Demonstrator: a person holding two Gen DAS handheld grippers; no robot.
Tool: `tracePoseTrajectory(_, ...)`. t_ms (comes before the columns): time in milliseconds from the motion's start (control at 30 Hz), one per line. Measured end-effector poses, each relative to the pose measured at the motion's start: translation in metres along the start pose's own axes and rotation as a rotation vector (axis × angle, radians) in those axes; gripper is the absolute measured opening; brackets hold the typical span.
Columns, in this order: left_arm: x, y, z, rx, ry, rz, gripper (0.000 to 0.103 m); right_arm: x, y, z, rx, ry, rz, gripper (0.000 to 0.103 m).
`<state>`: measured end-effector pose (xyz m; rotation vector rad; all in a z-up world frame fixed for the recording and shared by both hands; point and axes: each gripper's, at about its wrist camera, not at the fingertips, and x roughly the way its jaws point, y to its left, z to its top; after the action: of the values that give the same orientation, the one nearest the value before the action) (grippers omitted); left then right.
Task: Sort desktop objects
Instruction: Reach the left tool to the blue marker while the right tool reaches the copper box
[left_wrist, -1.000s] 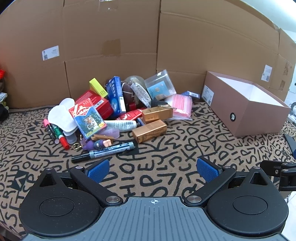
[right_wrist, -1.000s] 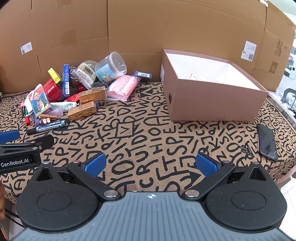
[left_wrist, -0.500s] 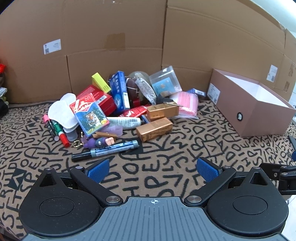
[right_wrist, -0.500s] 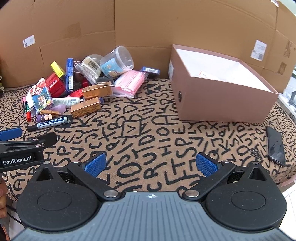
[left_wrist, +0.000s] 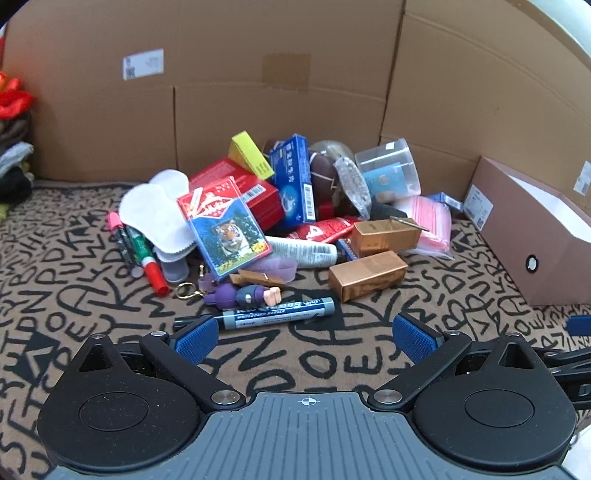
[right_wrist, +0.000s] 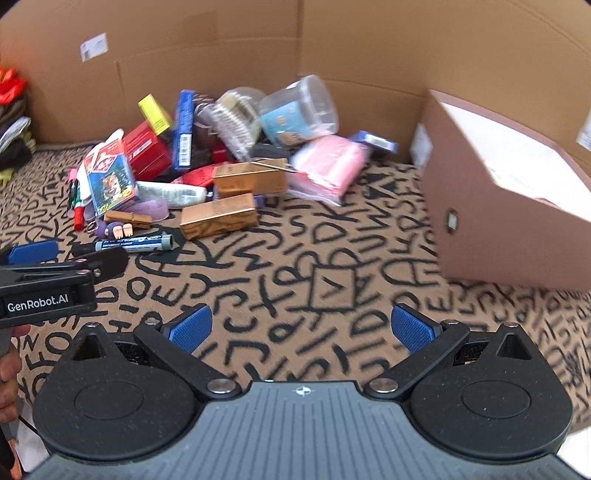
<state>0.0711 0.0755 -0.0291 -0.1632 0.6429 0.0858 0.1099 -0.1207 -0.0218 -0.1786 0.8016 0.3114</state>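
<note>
a red marker pen (left_wrist: 154, 275) lies half under white pads (left_wrist: 155, 212) at the pile's left. the left gripper (left_wrist: 306, 338), spread and empty, hovers just before a grey whiteboard marker (left_wrist: 273, 312). the right gripper (right_wrist: 301, 328) also gapes empty; the open brown cardboard box (right_wrist: 491, 199) is blurred, cut off right.

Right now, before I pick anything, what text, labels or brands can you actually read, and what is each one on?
"GenRobot.AI": white print on the left gripper body, seen in the right wrist view.
"WHITEBOARD MARKER": small line on the grey marker; the larger brand word above it is too blurred.
Blue box: printing and a barcode, too small to read.
Tiger card pack: red banner lettering, unreadable.
Cardboard wall sticker: too small.
Brown storage box label: too small.
</note>
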Motion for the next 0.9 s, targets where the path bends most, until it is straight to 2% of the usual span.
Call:
tracePoseTrajectory(233, 0.026, 0.004, 0.015, 0.01, 0.028, -0.04, 0.103, 0.035, 0.009, 0.021, -0.058, 0.005, 0.026, 0.103)
tracePoseTrajectory(500, 0.042, 0.025, 0.024, -0.035, 0.055, -0.035, 0.102, 0.071, 0.009, 0.036, -0.028, 0.015, 0.17, 0.103)
tracePoseTrajectory(767, 0.057, 0.037, 0.024, -0.034, 0.107, -0.042, 0.092, 0.1, 0.022, 0.037, -0.083, 0.026, 0.198, 0.103)
tracePoseTrajectory(900, 0.061, 0.041, 0.024, -0.033, 0.105, -0.052, 0.09, 0.106, 0.027, 0.04, -0.113, 0.004, 0.202, 0.103)
